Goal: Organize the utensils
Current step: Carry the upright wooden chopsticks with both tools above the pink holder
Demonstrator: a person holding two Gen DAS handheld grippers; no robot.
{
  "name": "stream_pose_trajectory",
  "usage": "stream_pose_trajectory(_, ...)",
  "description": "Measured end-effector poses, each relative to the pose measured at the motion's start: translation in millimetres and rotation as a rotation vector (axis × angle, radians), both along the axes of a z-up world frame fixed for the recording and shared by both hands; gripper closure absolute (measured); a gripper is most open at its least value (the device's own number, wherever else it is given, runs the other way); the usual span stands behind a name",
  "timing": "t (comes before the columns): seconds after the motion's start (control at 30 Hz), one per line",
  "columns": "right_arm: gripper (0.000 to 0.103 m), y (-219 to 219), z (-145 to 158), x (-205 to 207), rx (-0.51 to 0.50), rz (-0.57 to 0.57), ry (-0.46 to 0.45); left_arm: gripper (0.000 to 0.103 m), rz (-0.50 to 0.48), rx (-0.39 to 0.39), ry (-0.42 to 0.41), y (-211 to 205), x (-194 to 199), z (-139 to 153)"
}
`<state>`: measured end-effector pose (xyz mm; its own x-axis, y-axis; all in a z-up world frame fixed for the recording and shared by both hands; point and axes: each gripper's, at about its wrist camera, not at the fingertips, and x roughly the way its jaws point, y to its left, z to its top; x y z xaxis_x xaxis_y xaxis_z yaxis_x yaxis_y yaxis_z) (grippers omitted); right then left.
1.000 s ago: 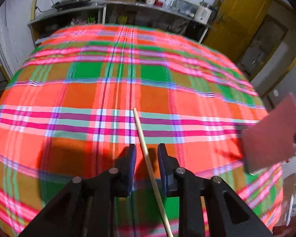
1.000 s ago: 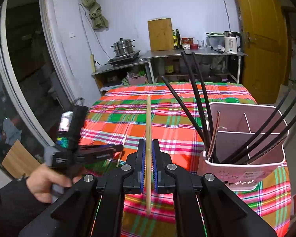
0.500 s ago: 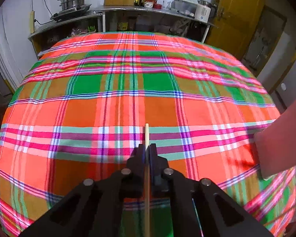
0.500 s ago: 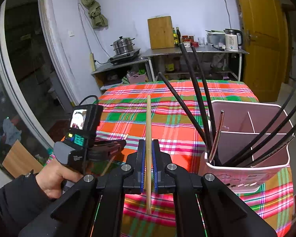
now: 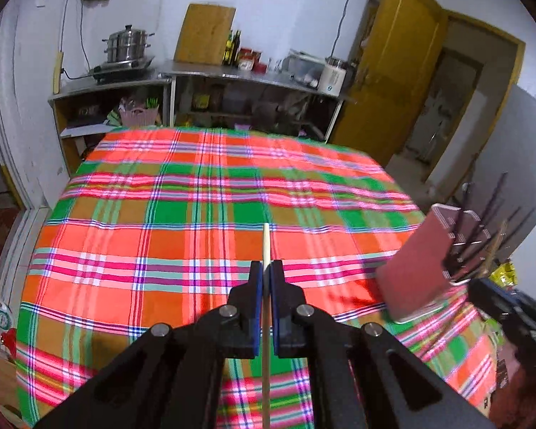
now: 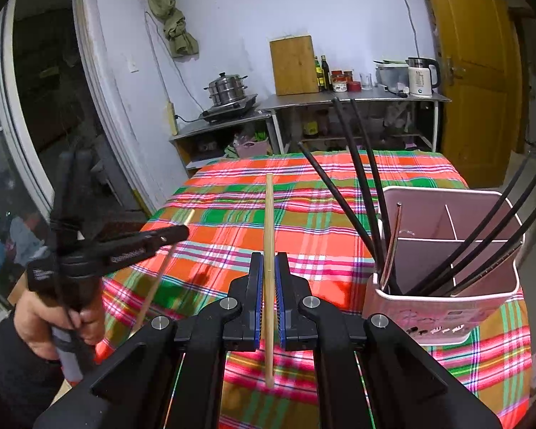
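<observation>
Wooden chopsticks: two, one per gripper, both lifted clear of the plaid tablecloth [image 5: 160, 250].
Left gripper [image 5: 267, 279]: jaws pinched tight on a pale wooden chopstick [image 5: 266, 246], gripped partway along its length.
Left chopstick axis: runs straight along the fingers, its blunt tip pointing away over the cloth toward the far shelving, its near end leaving the bottom of the left wrist view.
Right gripper [image 6: 269, 279]: jaws clamped narrow on a second wooden chopstick [image 6: 269, 221].
Right chopstick axis: also in line with the fingers, far tip over the cloth, near end hanging below the pads.
Black chopsticks [image 6: 361, 193]: about eight counted (some overlap, so the count is rough), standing tilted in the holder, three fanning left, the rest leaning right.
Utensil holder [image 6: 447, 318]: one, pink, divided into compartments, standing on the near right part of the cloth; a thin metallic stick [image 6: 393, 246] leans in its left front compartment.
Right wrist view only: the person's left hand [image 6: 53, 321] around the left tool's handle, the left chopstick seen slanting from the side, and the holder's inner dividers.
Left wrist view only: the holder's outer side wall [image 5: 416, 268], blurred, at the right edge (its interior is hidden here).
</observation>
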<state>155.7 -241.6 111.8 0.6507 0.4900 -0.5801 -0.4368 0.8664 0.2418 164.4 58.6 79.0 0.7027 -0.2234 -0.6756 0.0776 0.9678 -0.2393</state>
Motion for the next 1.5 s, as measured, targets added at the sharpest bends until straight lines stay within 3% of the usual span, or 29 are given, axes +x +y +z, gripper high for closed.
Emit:
stream_pose_trajectory(0.87,0.097,-3,15,-14,0.016,0.005,-0.029,0.098,-0.050,-0.115,-0.060,-6,-49,33)
stream_pose_trajectory(1.5,0.097,-4,13,-16,0.024,-0.001,-0.029,0.098,-0.094,-0.117,-0.082,-18,-62,41)
